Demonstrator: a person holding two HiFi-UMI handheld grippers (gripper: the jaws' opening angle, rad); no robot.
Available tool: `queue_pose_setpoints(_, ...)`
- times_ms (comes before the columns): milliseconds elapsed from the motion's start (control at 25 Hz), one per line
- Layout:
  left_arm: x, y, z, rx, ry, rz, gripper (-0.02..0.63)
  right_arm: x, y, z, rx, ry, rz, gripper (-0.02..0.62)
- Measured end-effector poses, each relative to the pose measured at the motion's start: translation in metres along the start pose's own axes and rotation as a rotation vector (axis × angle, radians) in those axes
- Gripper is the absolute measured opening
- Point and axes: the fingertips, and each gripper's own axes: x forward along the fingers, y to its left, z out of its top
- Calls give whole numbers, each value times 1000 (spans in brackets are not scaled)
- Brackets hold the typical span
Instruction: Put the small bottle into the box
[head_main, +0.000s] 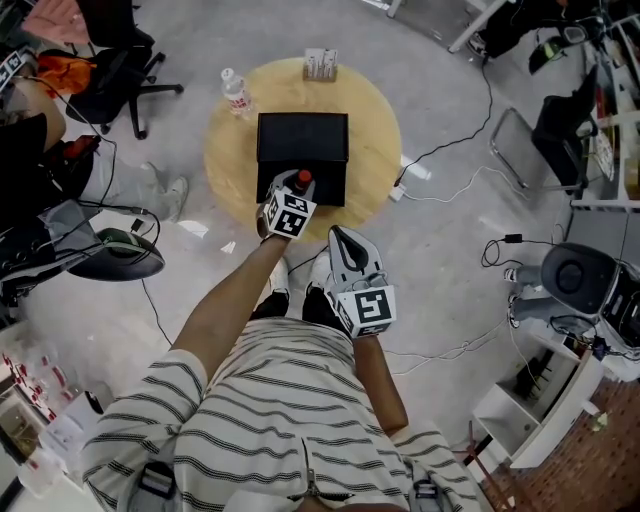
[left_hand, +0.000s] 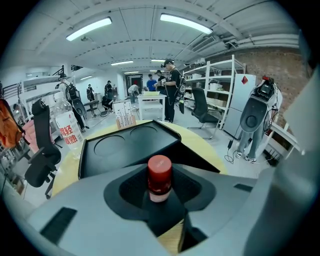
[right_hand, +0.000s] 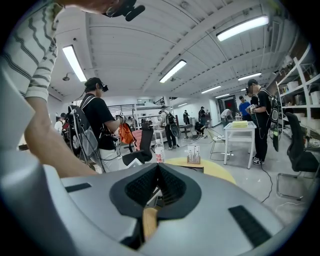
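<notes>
My left gripper (head_main: 296, 186) is shut on the small bottle (left_hand: 159, 178), a white vial with a red cap (head_main: 303, 178). It hovers at the near edge of the black box (head_main: 302, 152) on the round wooden table (head_main: 375, 130). In the left gripper view the box (left_hand: 125, 145) lies just ahead, with two round recesses in its top. My right gripper (head_main: 347, 250) hangs lower, near my body and off the table, jaws shut with nothing between them (right_hand: 156, 192).
A clear water bottle (head_main: 237, 95) stands at the table's left edge and a small card holder (head_main: 320, 65) at its far edge. Office chairs (head_main: 120, 75), cables (head_main: 455, 150) and equipment ring the table. Several people stand in the background.
</notes>
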Motion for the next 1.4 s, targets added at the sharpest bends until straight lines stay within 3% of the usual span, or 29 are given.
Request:
queue_pose_setpoints(760,-3,2,7,12,-3,16,152,4,3,1,-8,5,19,9)
queue_pose_setpoints(1400,-50,-1,28,-26,-81,33,150,5,6,19,-49,-25,21,9)
